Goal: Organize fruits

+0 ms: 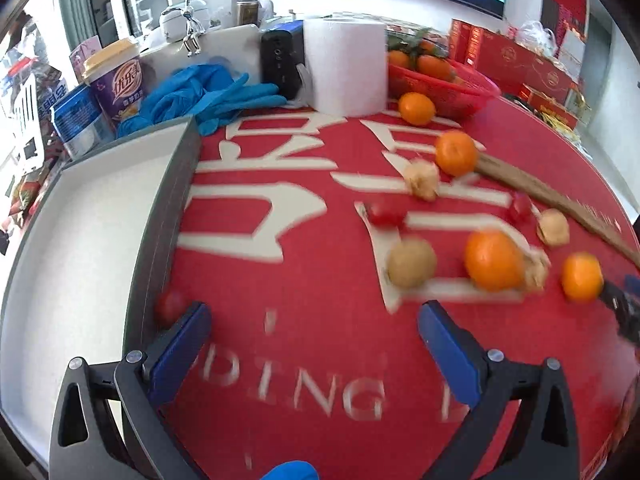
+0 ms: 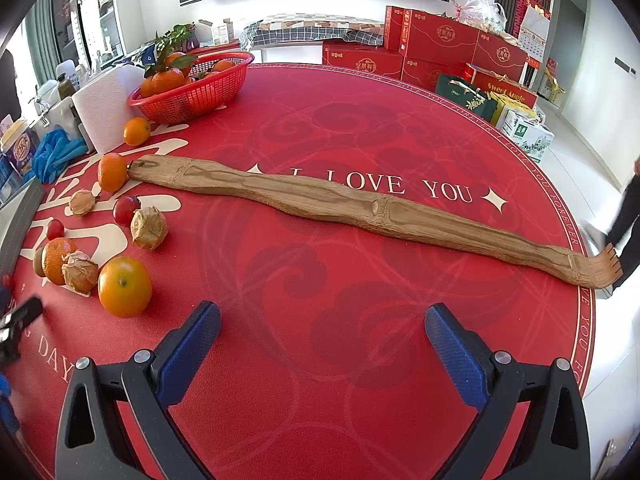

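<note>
Loose fruit lies on the red tablecloth: several oranges, one large (image 1: 494, 260) (image 2: 125, 286), a kiwi (image 1: 412, 262), cherry tomatoes (image 1: 386, 212) (image 2: 126, 210) and husked physalis (image 1: 422, 180) (image 2: 149, 227). One tomato (image 1: 170, 306) rests against the grey tray (image 1: 176, 184), close to my left fingertip. My left gripper (image 1: 316, 320) is open and empty, low over the cloth, with the fruit ahead to its right. My right gripper (image 2: 322, 320) is open and empty too, with the fruit cluster to its left. A red basket (image 2: 192, 96) (image 1: 444, 88) holds more oranges.
A long wooden backscratcher (image 2: 360, 208) lies across the table. A paper towel roll (image 1: 346, 66), blue gloves (image 1: 208, 92), a cup (image 1: 116, 80) and cartons crowd the far left edge. Red gift boxes (image 2: 440, 40) are stacked beyond the table. A person's dark leg (image 2: 628, 216) shows at the right.
</note>
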### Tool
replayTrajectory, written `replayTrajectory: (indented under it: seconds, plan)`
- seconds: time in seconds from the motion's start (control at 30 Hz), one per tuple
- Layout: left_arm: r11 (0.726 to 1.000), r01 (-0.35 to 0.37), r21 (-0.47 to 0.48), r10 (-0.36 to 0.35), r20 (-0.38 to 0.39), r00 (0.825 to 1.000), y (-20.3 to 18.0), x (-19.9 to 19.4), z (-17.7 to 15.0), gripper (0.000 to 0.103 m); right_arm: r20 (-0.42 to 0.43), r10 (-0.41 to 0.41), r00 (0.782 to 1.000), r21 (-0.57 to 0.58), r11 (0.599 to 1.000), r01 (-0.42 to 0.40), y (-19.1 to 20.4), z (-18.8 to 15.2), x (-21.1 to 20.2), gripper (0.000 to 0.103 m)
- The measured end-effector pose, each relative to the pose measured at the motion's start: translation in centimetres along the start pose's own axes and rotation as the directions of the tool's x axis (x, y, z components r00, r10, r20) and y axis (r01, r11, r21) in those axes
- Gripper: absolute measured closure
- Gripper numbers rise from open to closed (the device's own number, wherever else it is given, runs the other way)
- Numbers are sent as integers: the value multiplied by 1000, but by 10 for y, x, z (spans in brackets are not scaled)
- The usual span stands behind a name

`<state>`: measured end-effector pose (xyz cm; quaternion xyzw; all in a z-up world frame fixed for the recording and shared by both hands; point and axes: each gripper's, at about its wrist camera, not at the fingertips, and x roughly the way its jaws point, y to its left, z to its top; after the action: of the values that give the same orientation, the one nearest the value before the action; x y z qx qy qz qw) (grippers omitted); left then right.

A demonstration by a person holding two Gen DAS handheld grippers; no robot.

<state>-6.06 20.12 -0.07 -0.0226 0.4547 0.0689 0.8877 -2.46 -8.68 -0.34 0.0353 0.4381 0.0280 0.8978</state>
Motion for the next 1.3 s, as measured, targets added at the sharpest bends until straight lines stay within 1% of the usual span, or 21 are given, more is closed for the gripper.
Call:
replayTrajectory:
  seconds: [0.07, 0.1, 0.13, 0.2, 0.27, 0.33, 0.37, 0.57, 0.7, 0.77, 0.83, 0.87, 0.93, 0.97, 1.0, 1.1, 1.2, 1.3]
  plan:
    - [1000, 10, 2, -10, -2, 1000, 0, 9, 11, 0, 0, 0, 1000, 0, 1000, 0, 0, 0, 0, 0]
    - [999, 35, 12, -35, -4, 999, -2, 11, 13, 0, 0, 0, 1000, 0, 1000, 0, 0, 0, 0, 0]
    - [999, 37, 35, -37, 0, 999, -8, 10, 13, 0, 0, 0, 1000, 0, 1000, 0, 0, 0, 0, 0]
    - [993, 69, 92, -69, -2, 998, -23, 6, 8, 0, 0, 0, 1000, 0, 1000, 0, 0, 0, 0, 0]
    - [990, 77, 122, -78, 1, 997, -33, 2, 4, 0, 0, 0, 1000, 0, 1000, 0, 0, 0, 0, 0]
    - [990, 86, 111, -86, -5, 996, -36, 3, 5, 0, 0, 0, 1000, 0, 1000, 0, 0, 0, 0, 0]
    - [991, 102, 89, -102, -15, 995, -35, 5, 7, 0, 0, 0, 1000, 0, 1000, 0, 0, 0, 0, 0]
    - [993, 89, 80, -88, -16, 996, -50, 14, 21, 0, 0, 0, 1000, 0, 1000, 0, 0, 0, 0, 0]
    - [995, 78, 65, -78, -14, 997, -50, 13, 20, 0, 0, 0, 1000, 1, 1000, 0, -1, 0, 0, 0]
    - [997, 54, 56, -53, -5, 999, -48, 9, 16, 0, 0, 0, 1000, 1, 1000, 0, -1, 0, 0, 0]
    - [998, 12, 69, -13, 14, 1000, -49, 3, 11, 0, 0, 0, 1000, 1, 1000, 0, -1, 0, 0, 0]
    - [997, 5, 78, -6, 20, 1000, -48, 0, 8, 0, 0, 0, 1000, 1, 1000, 0, -1, 0, 0, 0]
    - [997, 29, 74, -30, 6, 1000, -42, 0, 4, 0, 0, 0, 1000, 1, 1000, 0, -1, 0, 0, 0]
    - [997, 57, 45, -57, -11, 998, -35, 3, 3, 0, 0, 0, 1000, 1, 1000, 0, -1, 0, 0, 0]
    - [997, 65, 30, -65, -9, 998, -31, 4, 4, 0, 0, 1, 1000, 1, 1000, -1, -1, 0, 0, 0]
    - [998, 53, 23, -53, -11, 999, -29, 10, 12, 0, -1, 1, 1000, 1, 1000, -1, -1, 0, 0, 0]
    - [998, 58, 34, -57, -11, 998, -41, 16, 19, 0, 0, 1, 1000, 1, 1000, -1, -1, 0, 0, 0]
    - [1000, 31, 1, -31, -11, 999, -52, 18, 22, 0, 0, 1, 1000, 1, 1000, -1, -1, 0, 0, 0]
